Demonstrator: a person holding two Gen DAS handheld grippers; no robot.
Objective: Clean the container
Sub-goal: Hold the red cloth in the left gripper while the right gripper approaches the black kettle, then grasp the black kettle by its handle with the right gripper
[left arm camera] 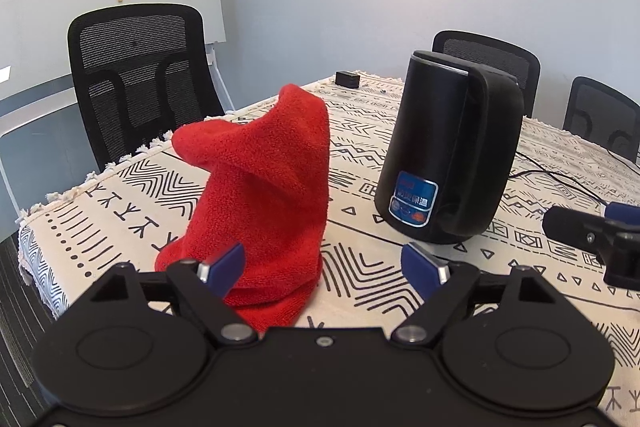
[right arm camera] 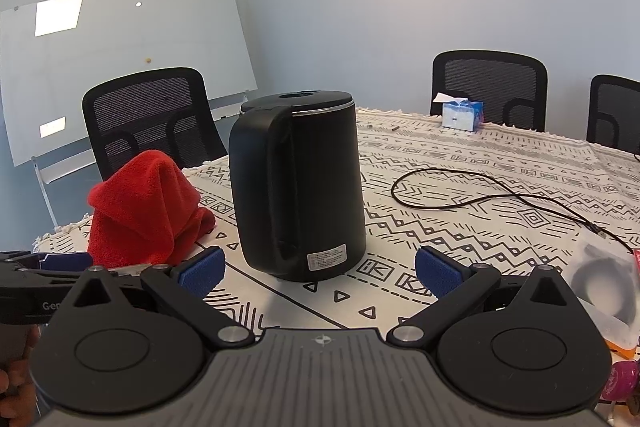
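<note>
Both claws, the left gripper [left arm camera: 322,269] and right gripper [right arm camera: 318,273], stand spread and empty over the patterned tablecloth [left arm camera: 120,203], where a soft red terry cloth [left arm camera: 264,187], easily pinched at its peak, sits beside the rigid, smooth black electric kettle [right arm camera: 298,187], likely best held by its handle.

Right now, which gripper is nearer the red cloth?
Left. The left gripper stands open right at the red cloth, one finger against its base. The right gripper is open facing the black kettle, cloth off to its left.

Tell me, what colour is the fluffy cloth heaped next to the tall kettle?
The fluffy cloth is bright red, clearest in the left wrist view.
</note>
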